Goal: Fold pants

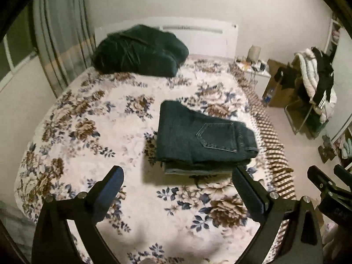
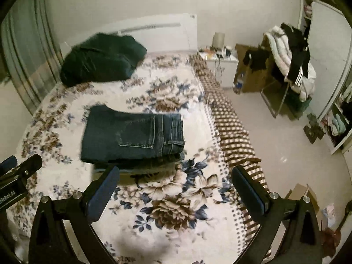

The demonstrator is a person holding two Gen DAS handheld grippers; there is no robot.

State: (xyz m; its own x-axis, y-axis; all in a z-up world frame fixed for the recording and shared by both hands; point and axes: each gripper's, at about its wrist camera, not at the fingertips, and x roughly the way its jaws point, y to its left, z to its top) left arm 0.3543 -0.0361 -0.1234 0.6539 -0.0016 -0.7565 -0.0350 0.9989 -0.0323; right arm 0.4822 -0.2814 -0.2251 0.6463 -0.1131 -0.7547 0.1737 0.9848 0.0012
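Jeans (image 1: 202,140), one pair on top of folded stack, lie on bed (image 1: 92,154) with flower blanket. One dark green bundle (image 1: 140,50) near headboard. Two claws: left claw (image 1: 178,187) wide open, empty; right claw (image 2: 176,187) wide open, empty. Both hover above bed, apart from jeans.

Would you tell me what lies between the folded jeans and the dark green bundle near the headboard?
Only bare floral bedspread lies between the folded jeans and the dark green bundle; both wrist views show it.
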